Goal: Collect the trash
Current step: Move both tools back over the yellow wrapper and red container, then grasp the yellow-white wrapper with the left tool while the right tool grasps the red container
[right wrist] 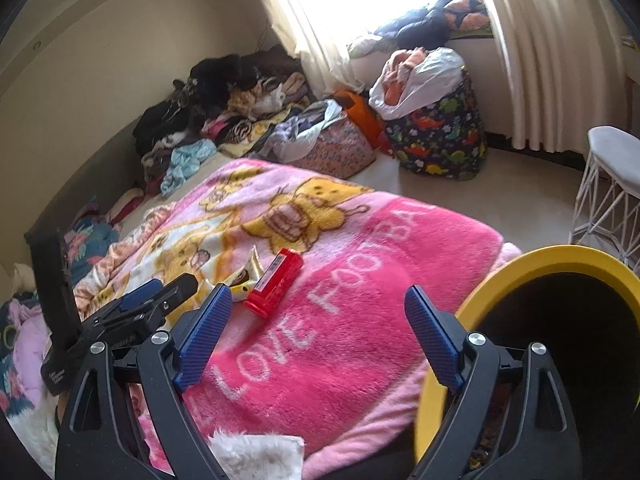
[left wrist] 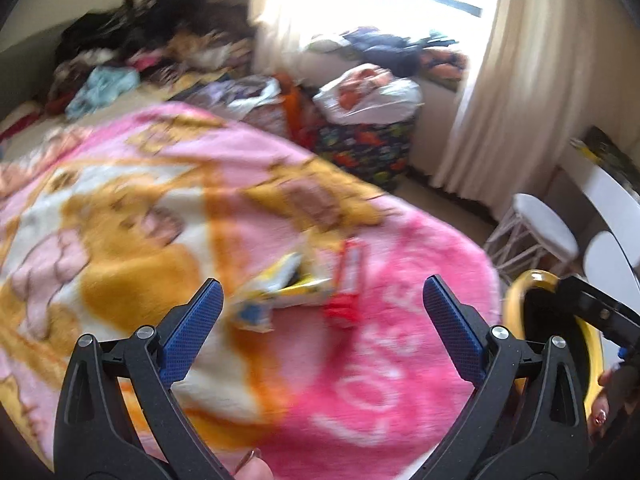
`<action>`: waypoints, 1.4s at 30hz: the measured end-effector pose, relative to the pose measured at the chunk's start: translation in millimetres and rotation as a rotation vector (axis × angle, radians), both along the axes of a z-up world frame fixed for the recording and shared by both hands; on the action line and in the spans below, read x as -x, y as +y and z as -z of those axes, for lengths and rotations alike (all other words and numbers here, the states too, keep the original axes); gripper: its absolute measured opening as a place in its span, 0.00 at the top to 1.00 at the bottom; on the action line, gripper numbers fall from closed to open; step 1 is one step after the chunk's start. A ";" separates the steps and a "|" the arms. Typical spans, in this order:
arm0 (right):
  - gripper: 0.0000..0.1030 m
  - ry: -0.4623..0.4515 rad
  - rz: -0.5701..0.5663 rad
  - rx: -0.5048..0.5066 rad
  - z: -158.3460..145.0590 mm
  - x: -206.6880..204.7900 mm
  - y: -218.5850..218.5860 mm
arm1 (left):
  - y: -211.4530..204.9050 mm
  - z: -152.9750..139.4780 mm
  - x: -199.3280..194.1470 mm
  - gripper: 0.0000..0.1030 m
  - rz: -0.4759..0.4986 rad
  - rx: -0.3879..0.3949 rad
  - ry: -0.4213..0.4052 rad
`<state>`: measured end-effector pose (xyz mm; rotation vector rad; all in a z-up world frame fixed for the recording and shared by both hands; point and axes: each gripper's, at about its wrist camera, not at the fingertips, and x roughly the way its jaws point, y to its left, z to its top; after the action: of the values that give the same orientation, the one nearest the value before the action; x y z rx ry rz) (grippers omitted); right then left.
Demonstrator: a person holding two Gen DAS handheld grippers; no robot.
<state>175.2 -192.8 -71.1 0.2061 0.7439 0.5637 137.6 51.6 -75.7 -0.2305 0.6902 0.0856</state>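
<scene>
left wrist view is showing the left tool point(left wrist: 322, 296) hanging wide open and holding nothing, pointing straight at the trash on the bed. crumpled yellow and white foil wrapper point(left wrist: 276, 292) is lying dead ahead between the blue pads, with the red cylindrical plastic tube point(left wrist: 347, 284) touching or just beside it on the right; blur is hiding which. right wrist view is showing the right tool point(right wrist: 318, 304) also gaping wide and empty, sitting further back, with the red tube point(right wrist: 275, 281) ahead and to its left, long axis running away from the tool and leaning right. left tool point(right wrist: 160, 298) is looking nearer to both pieces, so judging it as the one to reach. yellow-rimmed round bin with black inside point(right wrist: 552, 280) is sitting just right of the right tool at the bed edge. fluffy pink cartoon blanket point(right wrist: 360, 300) is carrying everything; nothing is blocking the approach. clothes pile point(right wrist: 224, 96) and dinosaur-print fabric bag point(right wrist: 440, 136) are lying well apart.
</scene>
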 end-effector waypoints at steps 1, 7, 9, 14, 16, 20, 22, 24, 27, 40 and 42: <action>0.17 0.007 -0.006 0.003 2.4 -2.3 4.1 | 6.5 1.7 0.9 0.11 -0.016 0.009 0.010; 0.17 0.056 -0.051 0.014 18.0 -19.8 33.9 | 43.1 21.7 -0.2 0.31 -0.057 0.081 0.059; 0.17 0.069 -0.063 0.020 22.5 -26.8 43.0 | 48.0 26.2 -0.6 0.39 -0.050 0.098 0.062; 0.18 0.112 -0.088 0.025 32.5 -51.7 67.9 | 51.3 36.9 -9.4 0.51 -0.006 0.145 0.073; 0.20 0.128 -0.102 0.029 36.9 -60.7 77.6 | 52.0 41.3 -14.1 0.54 0.014 0.159 0.080; 0.24 0.169 -0.120 0.054 48.3 -78.3 96.4 | 52.3 49.9 -23.8 0.56 0.042 0.182 0.092; 0.27 0.198 -0.122 0.058 54.5 -86.9 103.8 | 52.4 55.1 -28.4 0.56 0.047 0.191 0.102; 0.30 0.228 -0.123 0.043 59.5 -95.4 109.3 | 53.4 60.0 -32.2 0.56 0.052 0.212 0.107; 0.34 0.290 -0.123 0.027 70.5 -108.7 117.1 | 54.2 65.5 -36.4 0.56 0.053 0.221 0.114; 0.61 0.353 -0.096 -0.027 88.7 -119.8 111.3 | 49.3 69.5 -40.5 0.71 0.062 0.199 0.126; 0.62 0.334 -0.076 -0.068 81.5 -112.5 97.0 | 46.5 68.7 -40.6 0.75 0.066 0.194 0.127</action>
<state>287.8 -95.8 -152.6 0.3410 1.0607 0.6355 178.2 98.1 -144.4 -0.3905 0.8326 -0.0301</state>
